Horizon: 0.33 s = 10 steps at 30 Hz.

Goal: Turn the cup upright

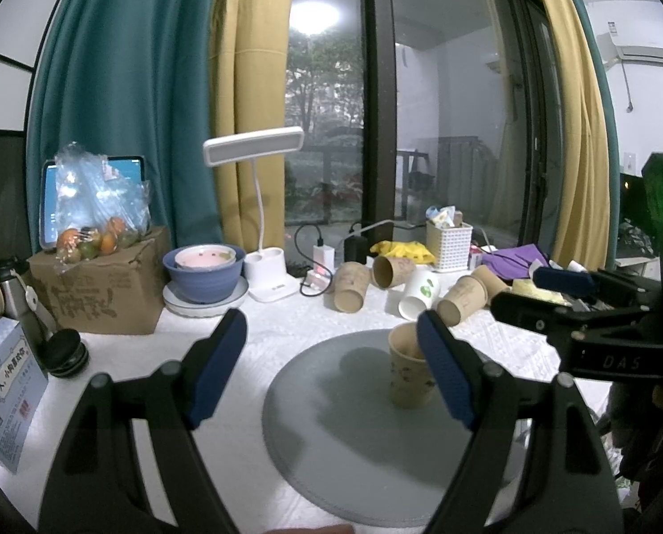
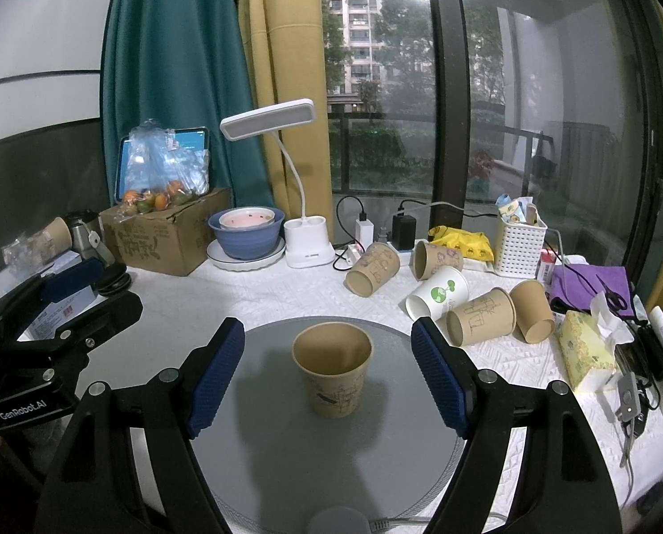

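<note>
— Both claws, what are they doing?
— Right claw [image 2: 327, 374] hangs with its blue fingers spread wide, gripping nothing; left claw [image 1: 331, 365] is spread apart too.
— And the cup?
— Brown paper cup [image 2: 332, 369] stands upright, mouth up, on the grey round mat [image 2: 264, 445] near the bench's front edge. Five more cups [image 2: 478, 318] lie tipped over toward the back right.

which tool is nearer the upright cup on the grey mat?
Likely the right tool: the brown cup stands centred just beyond its open fingers. The left tool is also open, but the cup sits off-centre, behind one finger.
</note>
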{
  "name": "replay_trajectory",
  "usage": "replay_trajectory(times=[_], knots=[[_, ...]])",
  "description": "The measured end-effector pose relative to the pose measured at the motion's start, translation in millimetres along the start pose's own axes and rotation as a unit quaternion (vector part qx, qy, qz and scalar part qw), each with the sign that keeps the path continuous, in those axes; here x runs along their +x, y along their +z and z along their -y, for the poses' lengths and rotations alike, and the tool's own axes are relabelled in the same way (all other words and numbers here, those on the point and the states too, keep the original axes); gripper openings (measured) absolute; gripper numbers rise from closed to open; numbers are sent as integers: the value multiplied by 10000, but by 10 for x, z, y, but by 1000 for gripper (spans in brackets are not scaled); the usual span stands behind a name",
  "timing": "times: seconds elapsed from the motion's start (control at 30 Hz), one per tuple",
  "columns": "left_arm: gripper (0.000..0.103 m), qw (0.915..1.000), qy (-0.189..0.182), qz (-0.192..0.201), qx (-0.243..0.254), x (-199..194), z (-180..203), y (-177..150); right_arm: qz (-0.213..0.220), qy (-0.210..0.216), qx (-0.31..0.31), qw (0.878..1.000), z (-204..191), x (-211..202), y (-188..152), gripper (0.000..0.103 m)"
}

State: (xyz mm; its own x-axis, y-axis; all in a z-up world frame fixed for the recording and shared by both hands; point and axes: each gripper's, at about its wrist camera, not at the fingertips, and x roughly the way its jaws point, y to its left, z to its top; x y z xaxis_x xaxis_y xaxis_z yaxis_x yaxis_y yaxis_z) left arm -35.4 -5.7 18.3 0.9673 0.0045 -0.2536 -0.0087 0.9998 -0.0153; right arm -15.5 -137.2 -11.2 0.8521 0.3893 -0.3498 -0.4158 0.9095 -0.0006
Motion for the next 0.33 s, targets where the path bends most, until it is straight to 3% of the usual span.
replay_trajectory(times=[0.33], knots=[[80, 9998, -188, 50, -108, -20, 88, -51, -53, 22, 25, 10000, 10, 37, -36, 80]])
